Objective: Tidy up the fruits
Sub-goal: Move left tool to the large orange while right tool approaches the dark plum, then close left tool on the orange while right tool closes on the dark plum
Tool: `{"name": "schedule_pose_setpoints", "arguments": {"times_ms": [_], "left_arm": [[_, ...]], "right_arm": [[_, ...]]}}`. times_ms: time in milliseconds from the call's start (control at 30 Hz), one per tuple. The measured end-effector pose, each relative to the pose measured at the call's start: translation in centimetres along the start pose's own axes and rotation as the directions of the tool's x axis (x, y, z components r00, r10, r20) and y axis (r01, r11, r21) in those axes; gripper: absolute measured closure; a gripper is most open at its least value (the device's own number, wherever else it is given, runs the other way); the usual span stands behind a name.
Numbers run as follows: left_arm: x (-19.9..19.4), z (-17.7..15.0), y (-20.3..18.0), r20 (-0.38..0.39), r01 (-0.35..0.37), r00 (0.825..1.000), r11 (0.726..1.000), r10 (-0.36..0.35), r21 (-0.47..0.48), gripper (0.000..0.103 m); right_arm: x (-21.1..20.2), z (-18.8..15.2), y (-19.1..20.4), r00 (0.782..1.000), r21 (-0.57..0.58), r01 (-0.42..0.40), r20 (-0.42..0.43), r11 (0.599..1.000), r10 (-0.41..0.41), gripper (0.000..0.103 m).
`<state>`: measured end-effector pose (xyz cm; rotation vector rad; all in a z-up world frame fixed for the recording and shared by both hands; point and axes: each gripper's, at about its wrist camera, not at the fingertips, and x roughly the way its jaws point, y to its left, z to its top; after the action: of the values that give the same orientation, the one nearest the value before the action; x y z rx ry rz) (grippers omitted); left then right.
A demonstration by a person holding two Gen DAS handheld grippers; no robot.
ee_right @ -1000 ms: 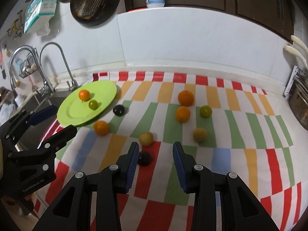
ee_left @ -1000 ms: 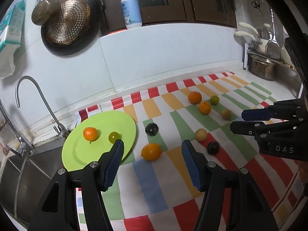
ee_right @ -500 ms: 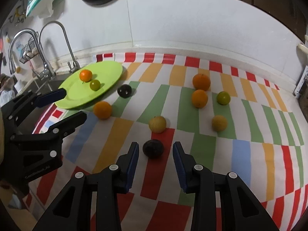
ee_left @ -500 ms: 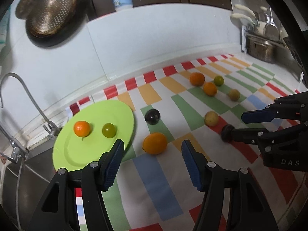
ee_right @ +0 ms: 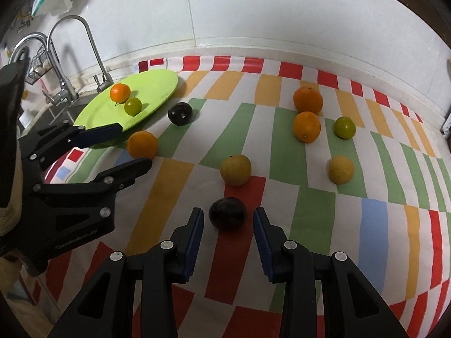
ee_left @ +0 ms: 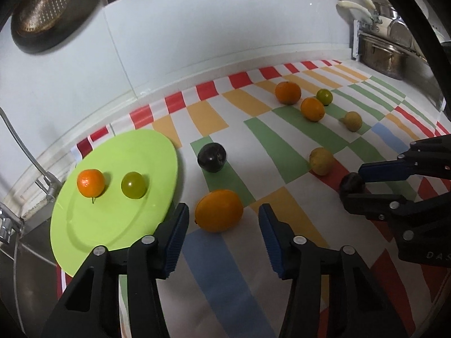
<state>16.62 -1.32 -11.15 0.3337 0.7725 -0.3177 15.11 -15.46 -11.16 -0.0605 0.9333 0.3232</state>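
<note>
A lime-green plate at the left of the striped cloth holds a small mandarin and a green fruit. An orange lies beside the plate, just ahead of my left gripper. Its jaws are closing, with the orange between the fingertips and gaps at both pads. My right gripper is open and low over the cloth. A dark plum sits between its tips, untouched.
Loose on the cloth are a second dark plum, two oranges, a green lime and two yellow fruits. A sink with taps borders the plate on the left. A steel pot stands far right.
Both grippers have come down toward the cloth. The left has drawn up to the orange and its jaws have narrowed. The right now has the dark plum between its tips.
</note>
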Motion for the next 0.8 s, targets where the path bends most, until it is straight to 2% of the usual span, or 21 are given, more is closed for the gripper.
{"name": "schedule_pose_setpoints", "arguments": {"times_ms": [233, 433, 800], "left_arm": [[0.8, 0.1, 0.4, -0.029, -0.005, 1.0, 0.999, 0.004, -0.036, 0.065], [0.3, 0.0, 0.3, -0.022, 0.022, 0.999, 0.998, -0.023, -0.054, 0.065], [-3.9, 0.2, 0.1, 0.02, -0.022, 0.999, 0.992, 0.025, -0.124, 0.065]], "right_arm": [[0.1, 0.0, -0.2, 1.0, 0.003, 0.009, 0.004, 1.0, -0.009, 0.073], [-0.7, 0.3, -0.1, 0.999, 0.005, 0.016, 0.029, 1.0, -0.016, 0.073], [-3.2, 0.6, 0.1, 0.995, 0.009, -0.005, 0.1, 1.0, 0.004, 0.073]]}}
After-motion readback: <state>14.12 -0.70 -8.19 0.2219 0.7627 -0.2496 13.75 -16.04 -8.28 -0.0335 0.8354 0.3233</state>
